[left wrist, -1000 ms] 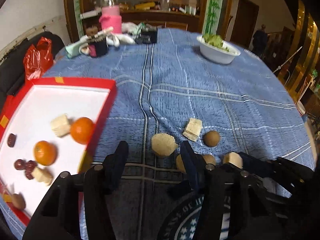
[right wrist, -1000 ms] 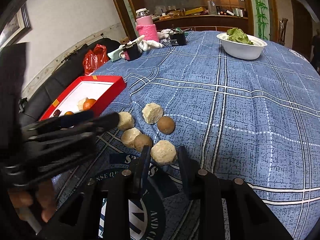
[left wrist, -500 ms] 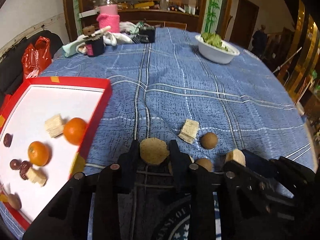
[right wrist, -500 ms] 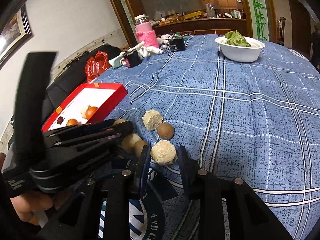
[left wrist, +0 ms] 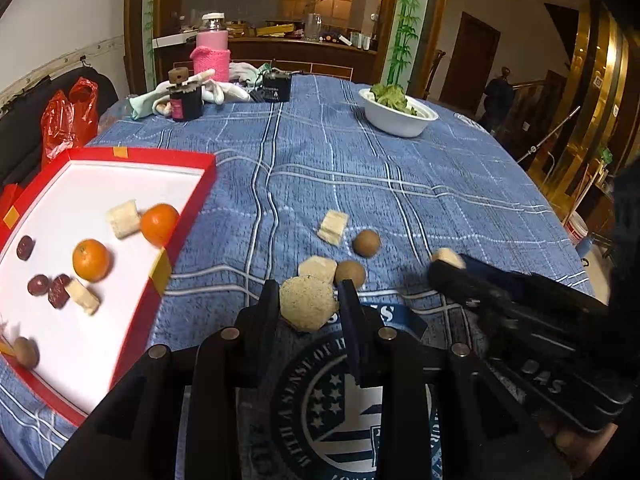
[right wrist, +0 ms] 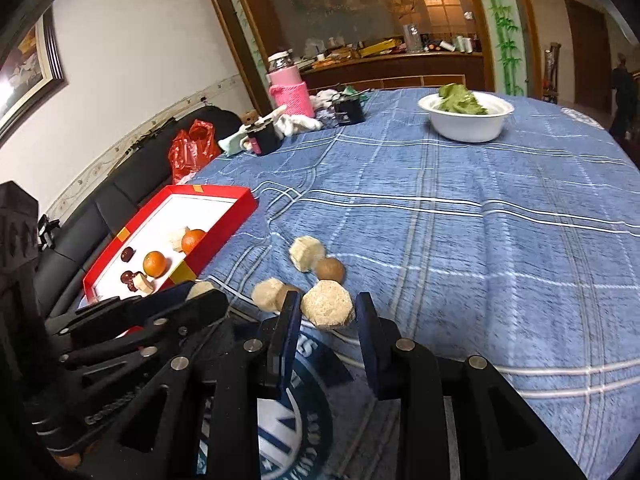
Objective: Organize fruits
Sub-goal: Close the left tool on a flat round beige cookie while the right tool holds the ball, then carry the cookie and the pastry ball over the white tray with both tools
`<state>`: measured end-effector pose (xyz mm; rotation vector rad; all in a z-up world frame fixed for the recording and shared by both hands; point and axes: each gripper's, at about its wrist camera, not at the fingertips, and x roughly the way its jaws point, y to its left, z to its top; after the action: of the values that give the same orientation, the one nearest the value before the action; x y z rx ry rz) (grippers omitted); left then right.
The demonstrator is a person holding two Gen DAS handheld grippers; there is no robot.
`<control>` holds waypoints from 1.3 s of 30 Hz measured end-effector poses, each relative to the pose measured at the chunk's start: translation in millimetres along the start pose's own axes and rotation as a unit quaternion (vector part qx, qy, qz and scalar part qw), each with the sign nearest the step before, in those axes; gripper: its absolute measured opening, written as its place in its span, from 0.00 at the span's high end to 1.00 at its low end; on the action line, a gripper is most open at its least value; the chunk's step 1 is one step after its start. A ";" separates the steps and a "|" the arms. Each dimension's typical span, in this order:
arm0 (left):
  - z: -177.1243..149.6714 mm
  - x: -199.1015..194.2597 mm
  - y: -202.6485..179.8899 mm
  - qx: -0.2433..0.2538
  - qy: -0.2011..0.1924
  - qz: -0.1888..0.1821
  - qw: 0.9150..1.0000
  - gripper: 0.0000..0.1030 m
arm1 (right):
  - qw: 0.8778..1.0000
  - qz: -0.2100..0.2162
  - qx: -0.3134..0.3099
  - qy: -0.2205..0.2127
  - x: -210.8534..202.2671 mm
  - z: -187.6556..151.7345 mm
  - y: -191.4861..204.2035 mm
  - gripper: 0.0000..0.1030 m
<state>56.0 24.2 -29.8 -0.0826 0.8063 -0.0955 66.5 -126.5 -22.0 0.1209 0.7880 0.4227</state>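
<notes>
Left wrist view first. Closed now on a pale fruit chunk (left wrist: pixel 307 305), with the fingers (left wrist: pixel 267 304) of the left gripper (left wrist: pixel 310 300) pressed to both of its sides. A second ago spread wide with the chunk lying free ahead; half a second ago drawn in around it; now narrowed right down to its width. Seems raised a little off the desk (left wrist: pixel 400 184), though hard to say for sure. Still loose on the cloth just beyond: another pale piece, a wafer-like block and two brown round fruits (left wrist: pixel 366 243). Off to the left, the red tray (left wrist: pixel 192 208), already holding two oranges (left wrist: pixel 91 260), pale pieces and some dark red fruits. At the right, the right gripper (left wrist: pixel 444 264) with a second pale chunk (left wrist: pixel 448 257) at its tip.

Right wrist view next. Hardly changed over the last second: second pale chunk (right wrist: pixel 328 307) sitting between the right fingers (right wrist: pixel 289 320), left one against it, a sliver of gap at the other. Cannot tell whether truly pinched or merely bracketed, nor whether clear of the desk. To the left, the left gripper (right wrist: pixel 200 296) blurred, its chunk (right wrist: pixel 201 289) peeking out at the tips, well short of the tray.

Meaning for the task, as a judgement: pickup on the left done, carry over to the tray and release inside next; right side ready to follow; remaining loose fruit still to collect.
</notes>
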 end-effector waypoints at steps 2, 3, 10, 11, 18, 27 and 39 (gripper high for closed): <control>-3.6 3.8 -1.7 0.001 0.001 0.009 1.000 0.74 | 1.000 -0.015 0.009 -0.009 -9.3 -6.6 -6.7 0.72; -5.2 5.9 -2.0 0.000 0.002 0.012 1.000 0.74 | 1.000 -0.021 0.015 -0.013 -13.0 -8.6 -10.6 0.72; -10.5 11.6 1.5 -0.009 0.010 0.027 1.000 0.74 | 0.997 -0.026 0.052 -0.041 -24.9 -8.7 -28.2 0.72; -11.1 11.7 1.5 -0.009 0.011 0.029 0.999 0.74 | 0.997 -0.025 0.051 -0.044 -24.8 -7.9 -27.9 0.72; -11.6 13.9 3.6 -0.012 0.017 0.043 0.999 0.74 | 0.997 -0.026 0.051 -0.044 -24.8 -7.2 -28.5 0.72; -14.3 11.1 4.3 -0.012 0.013 0.051 0.999 0.73 | 0.997 -0.032 0.047 -0.045 -23.8 -7.0 -25.7 0.72; -14.8 13.3 6.4 -0.016 0.019 0.053 0.998 0.73 | 0.997 -0.033 0.046 -0.043 -22.6 -6.8 -24.9 0.72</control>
<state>54.8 28.4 -50.2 -0.0678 0.8496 0.0155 55.6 -158.7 -18.4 0.1965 0.7239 0.3166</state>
